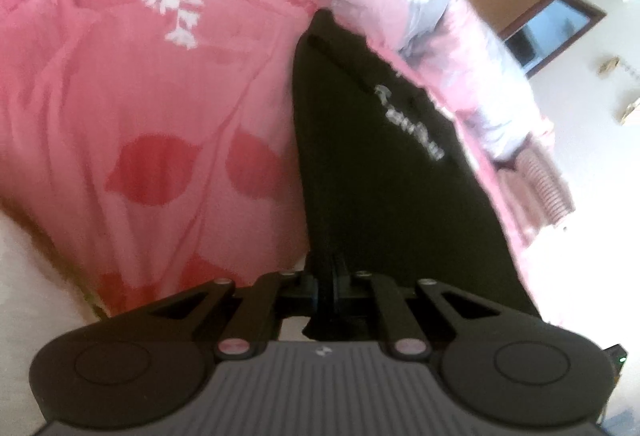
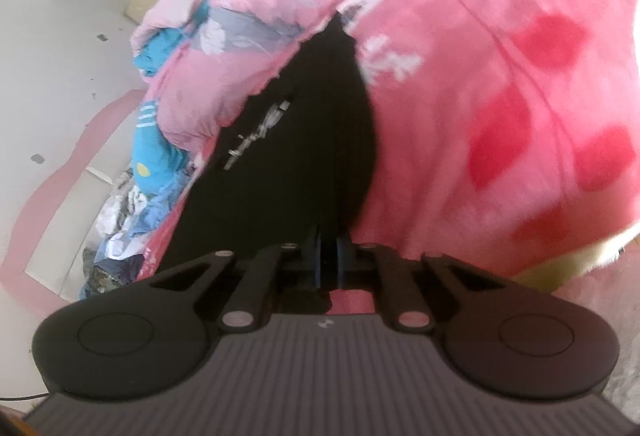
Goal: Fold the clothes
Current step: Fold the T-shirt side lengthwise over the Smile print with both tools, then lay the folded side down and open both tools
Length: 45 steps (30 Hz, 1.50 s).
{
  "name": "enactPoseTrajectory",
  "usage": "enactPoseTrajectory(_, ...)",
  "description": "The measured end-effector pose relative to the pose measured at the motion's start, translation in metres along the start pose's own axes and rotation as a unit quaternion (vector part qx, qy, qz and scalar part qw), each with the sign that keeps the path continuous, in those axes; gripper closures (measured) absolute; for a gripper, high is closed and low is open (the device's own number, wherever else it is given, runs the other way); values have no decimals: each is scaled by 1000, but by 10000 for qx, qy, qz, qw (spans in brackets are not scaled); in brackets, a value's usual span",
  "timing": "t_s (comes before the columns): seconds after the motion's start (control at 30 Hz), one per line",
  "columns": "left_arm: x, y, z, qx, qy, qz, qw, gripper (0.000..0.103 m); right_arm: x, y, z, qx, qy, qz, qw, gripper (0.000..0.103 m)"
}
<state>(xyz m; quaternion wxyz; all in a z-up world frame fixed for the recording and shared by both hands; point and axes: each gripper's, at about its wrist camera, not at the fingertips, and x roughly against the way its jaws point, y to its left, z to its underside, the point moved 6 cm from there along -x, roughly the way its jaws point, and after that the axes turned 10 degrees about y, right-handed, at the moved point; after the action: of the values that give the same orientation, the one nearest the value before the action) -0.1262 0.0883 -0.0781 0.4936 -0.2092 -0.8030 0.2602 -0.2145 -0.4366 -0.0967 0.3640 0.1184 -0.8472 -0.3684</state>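
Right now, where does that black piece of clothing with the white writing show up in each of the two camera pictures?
Left wrist view: the black garment fills the centre-right, running from the left gripper up to a point, white lettering on its right side.
Right wrist view: the black garment sits centre-left, rising from the right gripper, lettering on its left side.
Shared landmark: the pink floral blanket beneath it.

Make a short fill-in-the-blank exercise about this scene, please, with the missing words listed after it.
1. Both grippers are shut on a garment whose colour is ____.
2. The left gripper and the right gripper pinch the same garment, which bears ____ lettering.
3. Under it lies a blanket that is mostly ____.

Missing words: black; white; pink
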Motion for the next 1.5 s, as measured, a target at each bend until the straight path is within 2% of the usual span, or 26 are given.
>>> enactPoseTrajectory(0.3, 19, -16, -38, -12, -418, 494, 9979, 97, 1, 48, -53, 660, -362, -221, 9969, 98)
enactPoseTrajectory(0.57, 2, -30, -114, -203, -910, 389, 9949, 97, -22, 66, -120, 961, -676, -110, 9930, 98)
enactPoseTrajectory(0.73, -26, -40, -176, -300, -1168, 246, 9924, 97, -57, 72, -174, 1060, -844, 13, 9908, 98)
enactPoseTrajectory(0.87, -61, -50, -223, -465, -1259, -16, 9910, 97, -97, 76, -214, 1249, -908, 289, 9876, 98)
enactPoseTrajectory(1.0, -104, -49, -261, -447, -1111, -237, 9925, 97, -136, 71, -247, 1285, -922, 504, 9861, 98)
enactPoseTrajectory(1.13, -153, -34, -281, -336, -832, -500, 9947, 96, -177, 46, -272, 1060, -822, 657, 9888, 98)
enactPoseTrajectory(1.17, -161, -28, -282, -256, -791, -540, 9951, 93, -188, 37, -276, 961, -769, 690, 9900, 98)
enactPoseTrajectory(1.27, -177, -8, -284, 103, -717, -492, 9962, 62, -219, 3, -279, 443, -469, 744, 9951, 95)
enactPoseTrajectory(1.33, -178, 0, -283, 318, -733, -308, 9963, 56, -235, -23, -278, -119, -205, 744, 9969, 94)
enactPoseTrajectory(1.4, -169, 1, -282, 440, -827, -220, 9954, 29, -242, -40, -274, -536, -77, 551, 9970, 91)
enactPoseTrajectory(1.43, -162, 1, -282, 492, -933, -252, 9941, 26, -240, -44, -273, -685, -130, 352, 9969, 89)
enactPoseTrajectory(1.5, -144, 0, -279, 526, -1160, -241, 9916, 24, -231, -47, -271, -936, -198, 93, 9954, 71)
